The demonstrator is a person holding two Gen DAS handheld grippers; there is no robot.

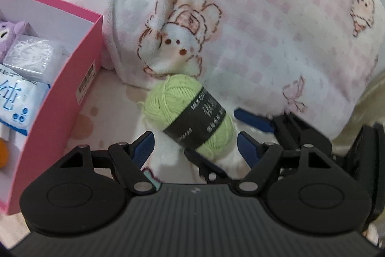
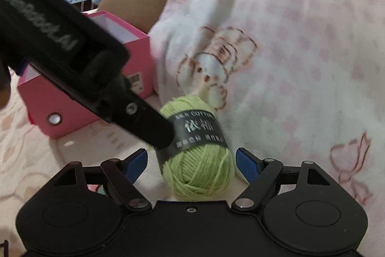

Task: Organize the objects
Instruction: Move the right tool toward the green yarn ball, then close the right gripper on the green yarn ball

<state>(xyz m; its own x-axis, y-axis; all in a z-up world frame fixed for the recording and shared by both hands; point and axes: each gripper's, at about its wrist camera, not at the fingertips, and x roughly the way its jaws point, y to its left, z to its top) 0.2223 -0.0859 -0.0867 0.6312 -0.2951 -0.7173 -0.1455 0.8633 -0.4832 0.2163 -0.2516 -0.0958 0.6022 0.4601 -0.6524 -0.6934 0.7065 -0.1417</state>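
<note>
Left gripper [image 1: 195,143], seen through its own wrist camera: I have its blue-padded jaws spread, with the skein of light-green yarn banded in a black paper label [image 1: 190,112] lying between and just ahead of them, the pads not pressing it. The skein rests on the pale patterned bed cover [image 1: 101,112], against the foot of a white and pink checked plush blanket printed with cartoon animals [image 1: 264,28]. At left stands the open pink cardboard box with a white lining [image 1: 72,78], already holding a purple plush toy [image 1: 14,33], a clear bag of white string [image 1: 31,57] and a white and blue tissue pack [image 1: 16,100]. The other gripper's fingers enter at lower right, near the skein.

Right gripper [image 2: 191,160], in the right wrist view: its jaws are likewise spread, empty, flanking the near end of the same skein [image 2: 199,160]. A black finger of the left gripper crosses from upper left and ends at the label. The pink box [image 2: 60,100] sits behind, well apart.

Progress, as I judge it: several items are boxed; the yarn remains outside, ungrasped, and still has to be gripped and carried over.
</note>
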